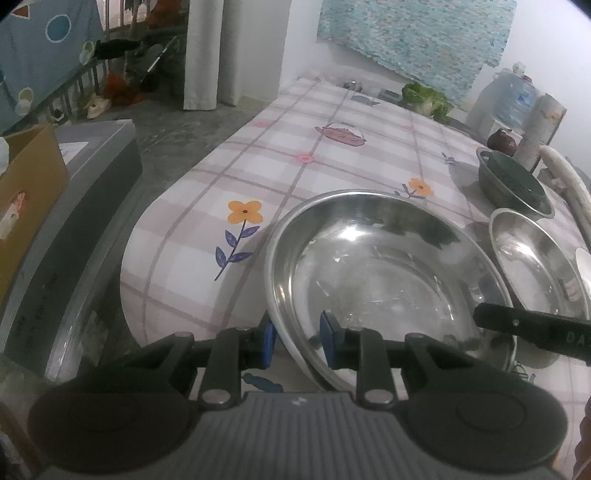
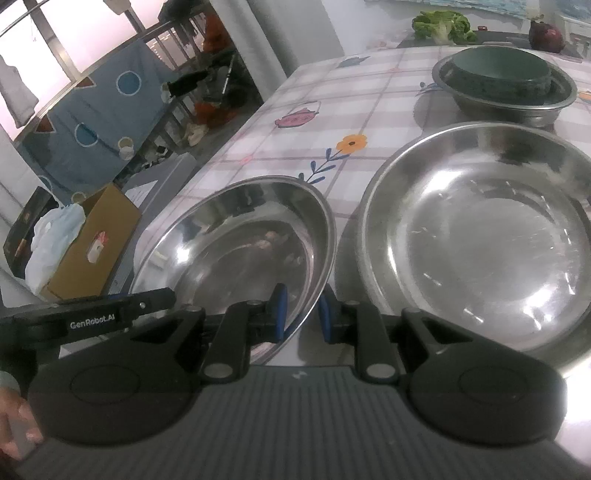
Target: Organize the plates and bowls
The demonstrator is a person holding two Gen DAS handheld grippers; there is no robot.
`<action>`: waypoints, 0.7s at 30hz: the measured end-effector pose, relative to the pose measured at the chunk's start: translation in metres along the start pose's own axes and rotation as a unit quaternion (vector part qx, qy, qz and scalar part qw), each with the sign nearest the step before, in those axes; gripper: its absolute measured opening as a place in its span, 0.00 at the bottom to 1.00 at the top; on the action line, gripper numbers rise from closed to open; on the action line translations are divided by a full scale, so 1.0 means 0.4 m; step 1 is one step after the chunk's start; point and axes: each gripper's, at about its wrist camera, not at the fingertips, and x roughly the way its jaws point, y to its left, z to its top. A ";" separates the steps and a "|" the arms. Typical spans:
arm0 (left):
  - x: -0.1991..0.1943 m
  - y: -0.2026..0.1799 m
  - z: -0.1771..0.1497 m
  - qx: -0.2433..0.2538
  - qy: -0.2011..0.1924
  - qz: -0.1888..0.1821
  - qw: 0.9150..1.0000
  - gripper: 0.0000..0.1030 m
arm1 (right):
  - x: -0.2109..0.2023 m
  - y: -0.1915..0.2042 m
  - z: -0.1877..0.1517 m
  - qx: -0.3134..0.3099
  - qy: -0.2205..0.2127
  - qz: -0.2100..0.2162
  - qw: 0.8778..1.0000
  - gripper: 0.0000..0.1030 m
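Left gripper (image 1: 297,341): its blue pads are standing a small way apart, straddling the near rim of the large steel bowl (image 1: 384,273). One pad is sitting outside the wall and one inside. Whether they are pressing on the metal I cannot tell.

Right gripper (image 2: 300,314): its jaws are likewise narrowly parted, with the right-hand rim of that same bowl (image 2: 236,251) passing between the blue pads. Whether the grip is firm I cannot tell. In the left wrist view, one black finger (image 1: 532,326) of it is reaching in over the bowl's right edge.

Large steel bowl: it is lying straight ahead of the left claw, tilted in the right wrist view, with its far side toward the flowered tablecloth (image 1: 295,158).

Second steel bowl (image 2: 480,236): it is sitting on the cloth just to the right of the right claw, beside the held bowl; it is showing at the right of the left wrist view too (image 1: 535,266).

Dark green bowl (image 2: 498,75): it is resting inside a third steel bowl (image 2: 554,103), farther ahead and to the right of the right claw, well beyond the other two.

Lettuce (image 2: 441,20): it is lying at the far end of the table, ahead of both claws.

Cardboard box (image 2: 92,243): it is standing off the table, to the left of the right claw.
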 end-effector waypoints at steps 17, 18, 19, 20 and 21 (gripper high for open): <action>-0.008 -0.013 -0.014 0.015 -0.004 0.028 0.999 0.24 | 0.002 -0.008 -0.015 -0.014 0.002 0.014 1.000 0.16; -0.009 -0.012 -0.015 0.015 -0.004 0.028 0.999 0.22 | 0.003 -0.009 -0.014 -0.014 0.002 0.014 1.000 0.16; -0.010 -0.012 -0.016 0.015 -0.005 0.028 0.999 0.22 | 0.002 -0.008 -0.014 -0.014 0.002 0.015 1.000 0.16; -0.013 -0.012 -0.018 0.014 -0.005 0.028 0.999 0.21 | 0.003 -0.008 -0.013 -0.015 0.002 0.014 1.000 0.16; -0.017 -0.011 -0.019 0.014 -0.006 0.028 0.999 0.21 | 0.003 -0.009 -0.013 -0.014 0.003 0.015 1.000 0.16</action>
